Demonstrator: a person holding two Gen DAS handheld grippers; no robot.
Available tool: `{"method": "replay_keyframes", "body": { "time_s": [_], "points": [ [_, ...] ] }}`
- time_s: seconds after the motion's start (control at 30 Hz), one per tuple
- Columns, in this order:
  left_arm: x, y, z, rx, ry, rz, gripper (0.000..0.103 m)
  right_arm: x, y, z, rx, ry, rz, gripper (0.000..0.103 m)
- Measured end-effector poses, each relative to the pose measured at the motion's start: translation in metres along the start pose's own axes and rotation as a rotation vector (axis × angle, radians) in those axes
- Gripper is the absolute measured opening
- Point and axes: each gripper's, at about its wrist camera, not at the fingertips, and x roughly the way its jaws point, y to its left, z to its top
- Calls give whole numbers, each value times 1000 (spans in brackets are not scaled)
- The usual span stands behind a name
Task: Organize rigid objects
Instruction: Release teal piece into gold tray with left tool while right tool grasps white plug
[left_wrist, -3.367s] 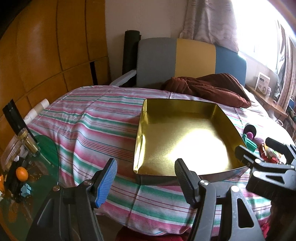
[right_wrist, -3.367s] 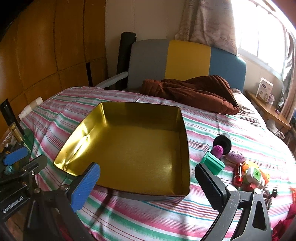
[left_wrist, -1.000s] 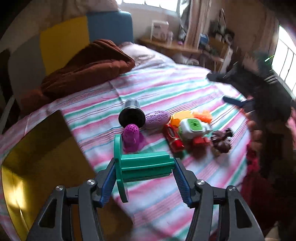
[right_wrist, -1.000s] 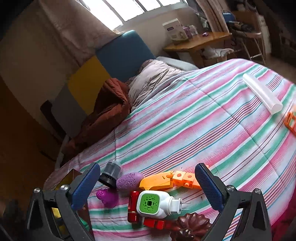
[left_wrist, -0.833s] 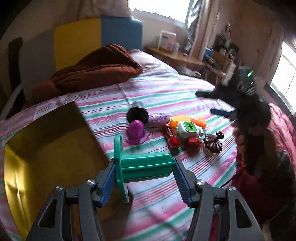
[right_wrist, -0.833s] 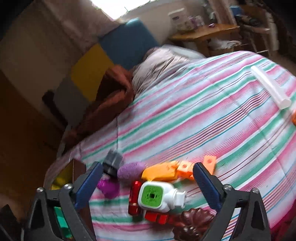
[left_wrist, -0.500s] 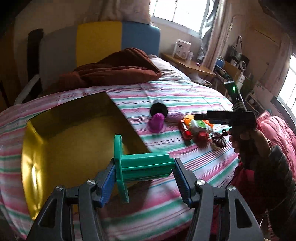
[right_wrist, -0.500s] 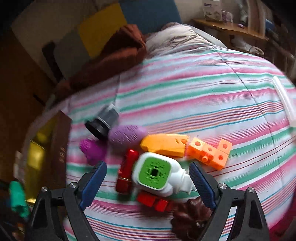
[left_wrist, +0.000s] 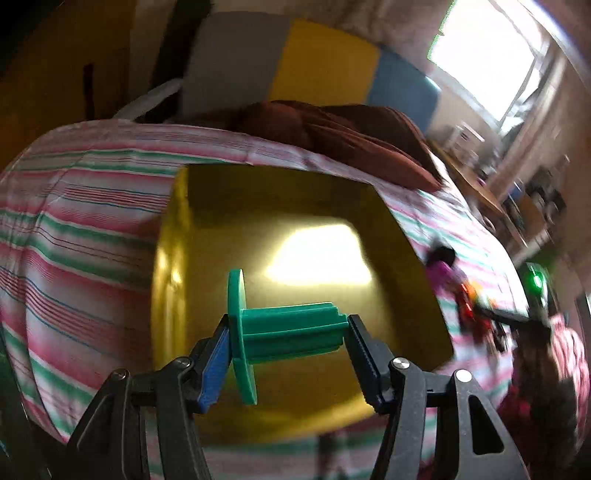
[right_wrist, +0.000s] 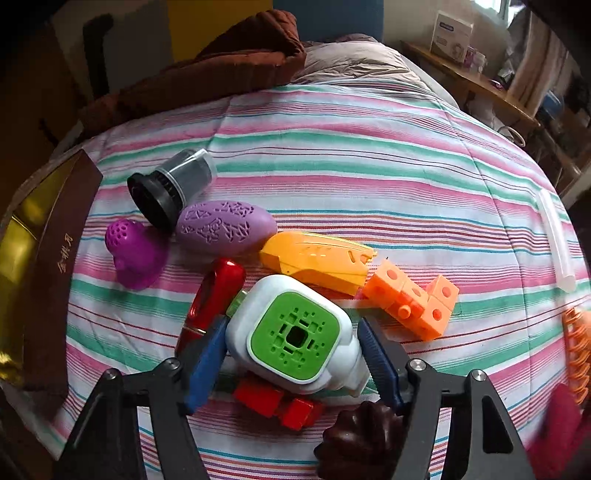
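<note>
The left gripper is clamped on a green plastic spool, held above the gold tin tray on the striped bedspread. The right gripper straddles the white-and-green plug-in device; whether its pads touch it cannot be determined.

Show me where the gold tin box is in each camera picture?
Left wrist view: the gold tin box fills the middle, behind the green spool held by the left gripper.
Right wrist view: only its edge shows, far left.
Shared landmark: the brown blanket.
</note>
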Motion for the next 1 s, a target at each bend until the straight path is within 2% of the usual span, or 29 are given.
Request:
{"method": "replay_keyframes", "body": {
  "time_s": [0.2,0.43,0.57,0.67,0.87,0.93,1.0],
  "points": [
    [27,18,39,4,-15,62,60,0,-8,0,58,10,37,71],
    [68,26,74,50,1,137,60,5,0,2,21,14,-3,71],
    [86,25,89,91,8,165,60,6,4,1,14,8,-24,71],
    [101,26,97,113,32,213,60,6,6,1,5,6,-31,71],
    [124,36,112,102,50,247,61,7,7,2,-2,8,-40,71],
    [125,35,112,111,46,251,64,10,7,1,-7,27,-57,70],
    [120,33,112,104,31,230,75,11,9,1,-9,28,-65,70]
  ]
}}
